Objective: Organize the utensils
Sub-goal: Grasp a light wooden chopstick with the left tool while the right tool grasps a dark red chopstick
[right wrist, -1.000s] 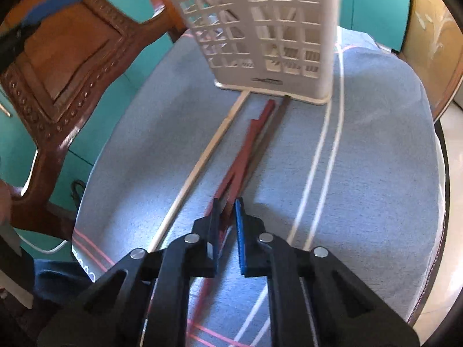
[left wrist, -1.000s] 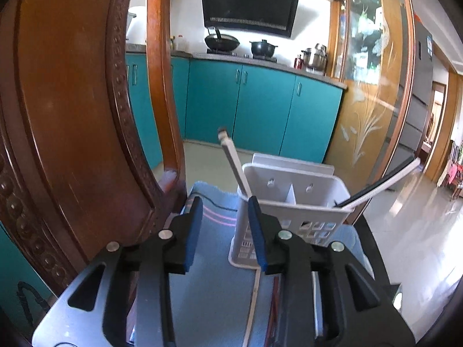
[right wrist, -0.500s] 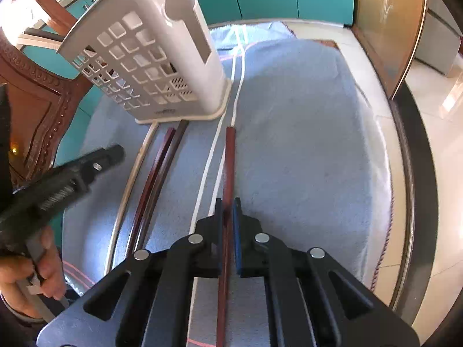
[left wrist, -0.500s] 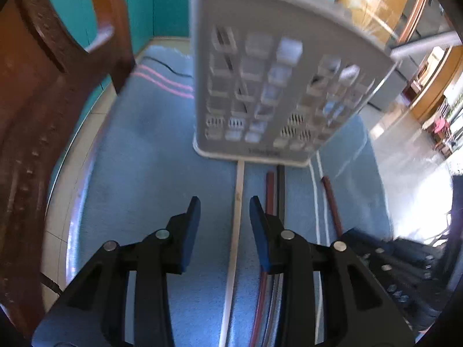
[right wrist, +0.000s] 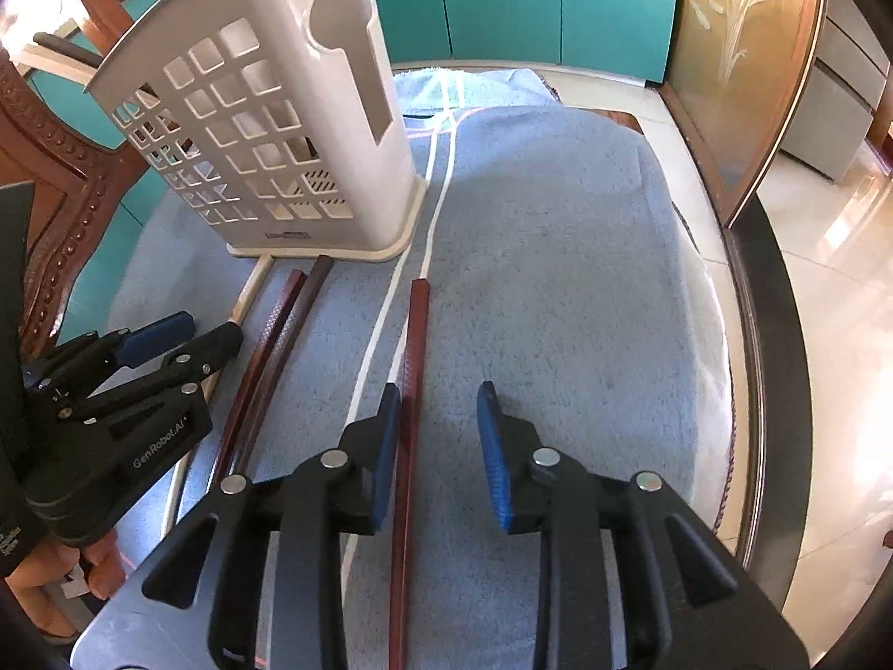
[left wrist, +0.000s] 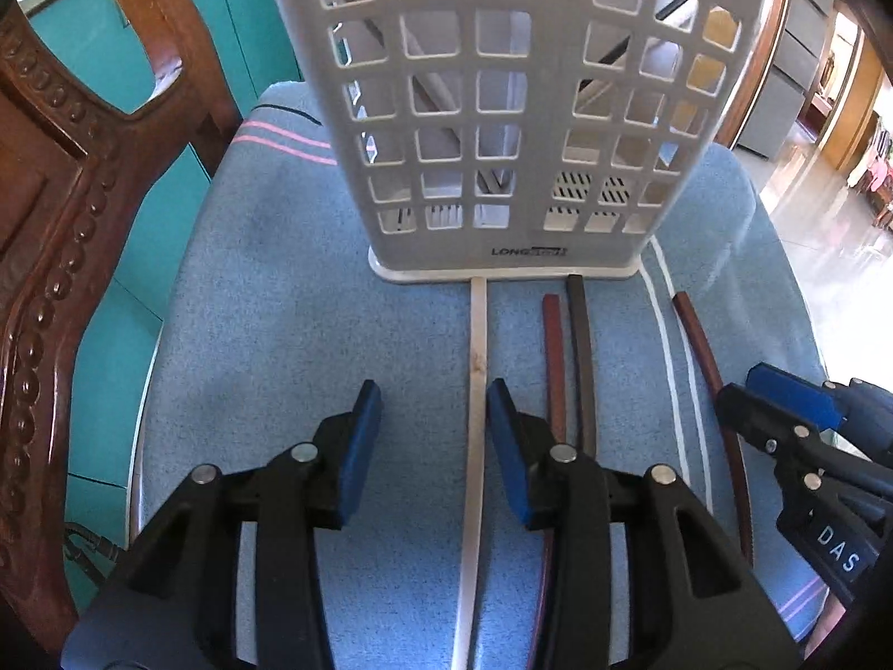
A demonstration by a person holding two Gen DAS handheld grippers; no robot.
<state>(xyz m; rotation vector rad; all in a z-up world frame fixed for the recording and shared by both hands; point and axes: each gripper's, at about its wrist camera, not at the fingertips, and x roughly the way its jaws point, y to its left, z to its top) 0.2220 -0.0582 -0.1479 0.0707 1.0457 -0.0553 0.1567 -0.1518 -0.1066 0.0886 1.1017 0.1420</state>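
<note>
The fingers of the left gripper (left wrist: 430, 424) and right gripper (right wrist: 438, 427) are standing part open, having just been opening, holding nothing, while four chopsticks (left wrist: 477, 391) are lying side by side on the desk towel (right wrist: 558, 279), pointing lengthwise at the holder (left wrist: 519, 111), which, judging by shapes behind its grid, is already holding a few.

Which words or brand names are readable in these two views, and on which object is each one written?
"LONG", followed by letters too blurred to read: base of the white utensil basket.
"DAS": body of the right gripper, left wrist view.
"GenRobot.AI": body of the left gripper, right wrist view.
The same basket label in the right wrist view: too small to read.
</note>
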